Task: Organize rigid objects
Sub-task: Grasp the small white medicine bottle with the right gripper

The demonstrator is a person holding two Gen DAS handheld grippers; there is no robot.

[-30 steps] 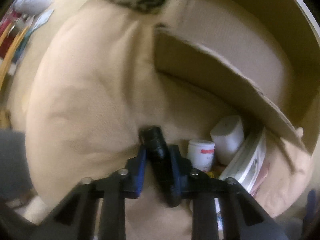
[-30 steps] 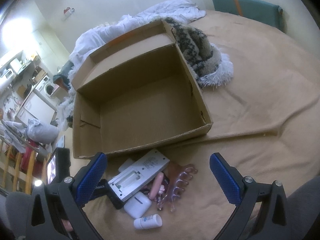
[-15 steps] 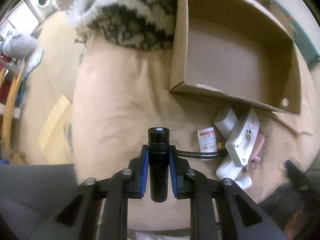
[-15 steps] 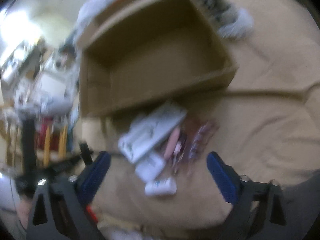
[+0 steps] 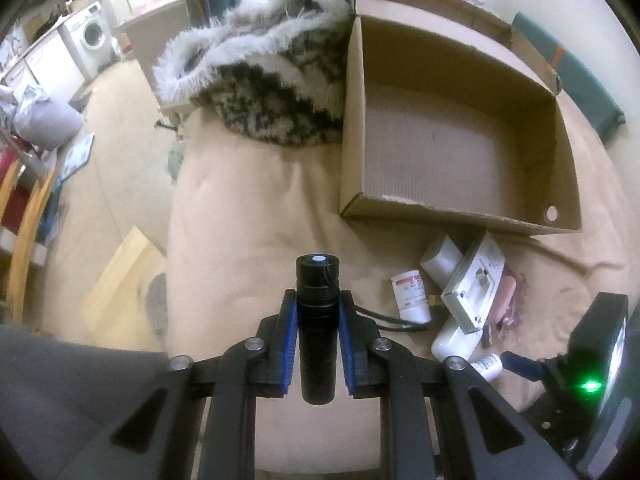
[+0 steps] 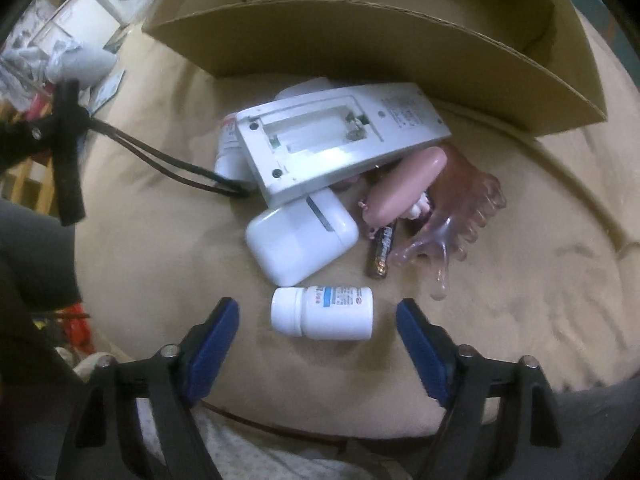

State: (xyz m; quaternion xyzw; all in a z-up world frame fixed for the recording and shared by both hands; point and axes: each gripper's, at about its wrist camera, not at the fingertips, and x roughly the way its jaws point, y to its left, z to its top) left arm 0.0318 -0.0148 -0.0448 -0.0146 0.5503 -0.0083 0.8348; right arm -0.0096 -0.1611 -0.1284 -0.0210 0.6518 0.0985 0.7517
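Note:
My left gripper is shut on a black flashlight, lifted above the beige bed; its black cord trails to the pile. An open cardboard box lies to the upper right. My right gripper points down over a small white pill bottle lying on its side; its jaws are closing with the bottle between them, pads clear of it. Behind it lie a white earbud case, a remote with its battery bay bare, a battery, a pink case and a clear hair claw.
A furry black-and-white blanket is bunched left of the box. A second white bottle with a red label lies by the remote. The bed's left edge drops to the floor, where a wooden chair and a washing machine stand.
The left gripper has lifted the flashlight up off the bed. The right gripper has swung down over the pile and its jaws have narrowed around the pill bottle.

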